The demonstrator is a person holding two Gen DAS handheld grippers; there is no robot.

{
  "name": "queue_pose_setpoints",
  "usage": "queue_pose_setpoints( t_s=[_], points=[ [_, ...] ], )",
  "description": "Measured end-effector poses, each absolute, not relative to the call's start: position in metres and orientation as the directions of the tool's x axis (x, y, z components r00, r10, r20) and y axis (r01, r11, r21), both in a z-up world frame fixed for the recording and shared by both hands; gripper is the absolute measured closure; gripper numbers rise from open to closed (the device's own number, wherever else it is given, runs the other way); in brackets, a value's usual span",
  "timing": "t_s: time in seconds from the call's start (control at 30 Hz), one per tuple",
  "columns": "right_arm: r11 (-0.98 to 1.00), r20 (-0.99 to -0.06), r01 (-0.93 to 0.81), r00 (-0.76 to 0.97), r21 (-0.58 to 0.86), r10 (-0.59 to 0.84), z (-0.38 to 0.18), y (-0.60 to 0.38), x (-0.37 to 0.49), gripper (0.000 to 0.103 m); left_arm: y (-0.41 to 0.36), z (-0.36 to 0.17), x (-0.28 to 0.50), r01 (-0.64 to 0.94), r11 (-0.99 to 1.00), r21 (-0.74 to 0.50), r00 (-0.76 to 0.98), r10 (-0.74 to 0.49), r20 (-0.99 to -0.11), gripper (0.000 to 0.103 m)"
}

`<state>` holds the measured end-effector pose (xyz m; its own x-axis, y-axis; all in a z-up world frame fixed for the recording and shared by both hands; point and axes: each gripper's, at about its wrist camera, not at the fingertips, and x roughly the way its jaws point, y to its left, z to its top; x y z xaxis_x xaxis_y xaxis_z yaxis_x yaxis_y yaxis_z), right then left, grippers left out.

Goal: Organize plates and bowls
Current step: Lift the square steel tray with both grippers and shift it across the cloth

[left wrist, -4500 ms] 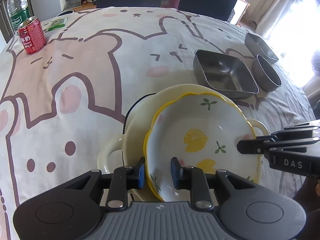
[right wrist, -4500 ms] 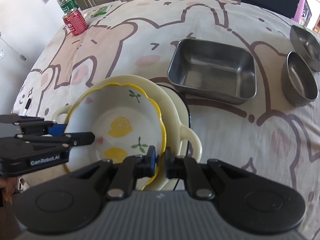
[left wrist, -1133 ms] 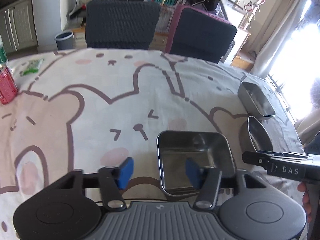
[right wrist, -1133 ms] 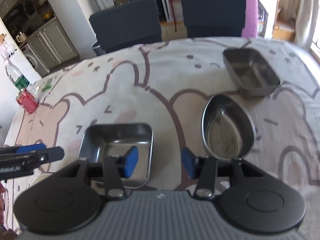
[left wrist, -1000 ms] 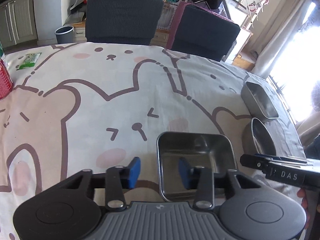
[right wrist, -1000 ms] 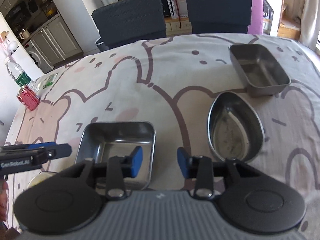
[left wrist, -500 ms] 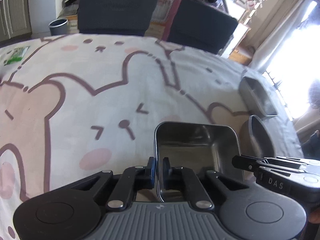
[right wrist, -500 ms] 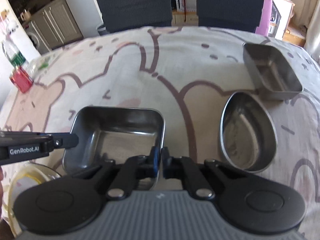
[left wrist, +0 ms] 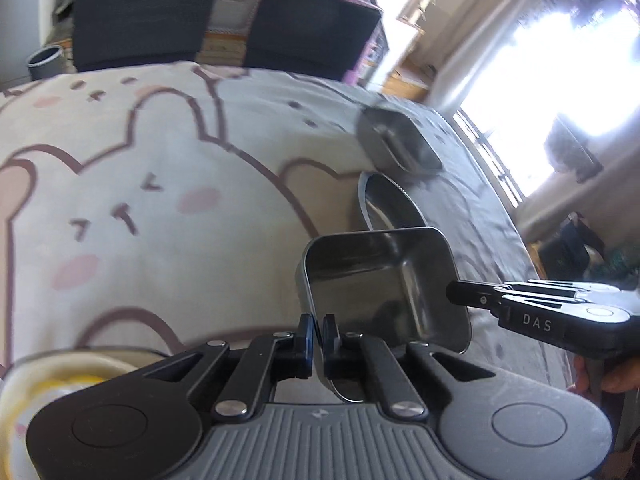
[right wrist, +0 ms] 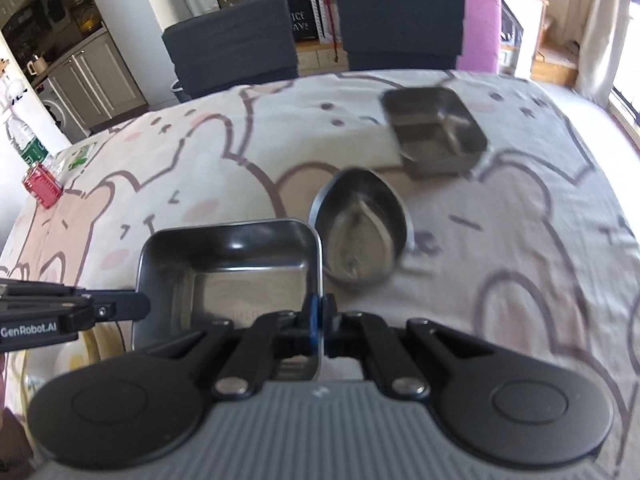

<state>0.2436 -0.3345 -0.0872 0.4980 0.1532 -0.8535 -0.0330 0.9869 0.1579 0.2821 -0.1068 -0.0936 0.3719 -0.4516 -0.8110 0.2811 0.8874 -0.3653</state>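
Cartoon-bear tablecloth (left wrist: 168, 208) covers the table; two dark chairs (left wrist: 140, 16) stand behind it. Left wrist view — left gripper (left wrist: 319, 330) pinched tight on the near-left wall of the square steel tray (left wrist: 380, 280); right gripper (left wrist: 456, 296) clamps the tray's opposite wall. Beyond the tray sits the steel bowl (left wrist: 384, 204), further a second steel tray (left wrist: 396, 144).

Right wrist view — right gripper (right wrist: 320, 314) clamped on the square steel tray's (right wrist: 228, 256) right wall, left gripper (right wrist: 140, 306) on its left; steel bowl (right wrist: 360, 232) just right of the tray.

"DAS" marks the right gripper (left wrist: 450, 297); "GenRobot.AI" marks the left gripper (right wrist: 145, 306).
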Motion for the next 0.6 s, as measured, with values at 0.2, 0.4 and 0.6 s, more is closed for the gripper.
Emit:
queue_pose_setpoints(
  t_s=[0.2, 0.4, 0.6],
  points=[
    [0.995, -0.91, -0.019, 0.404, 0.098, 0.097, -0.098, -0.35, 0.217, 0.099, -0.133, -0.102, 0.262, 0.331, 0.871, -0.363, 0.311, -0.464, -0.829, 0.098],
    [0.999, -0.942, -0.036, 0.332, 0.032, 0.043, -0.111, -0.349, 0.21, 0.099, -0.147, -0.119, 0.249, 0.385, 0.869, -0.312, 0.247, -0.423, -0.872, 0.096],
    [0.996, -0.96, -0.083, 0.278, 0.022, 0.044, -0.127, -0.341, 0.205, 0.098, -0.147, -0.13, 0.25, 0.401, 0.869, -0.289, 0.217, -0.397, -0.892, 0.095]
  ],
)
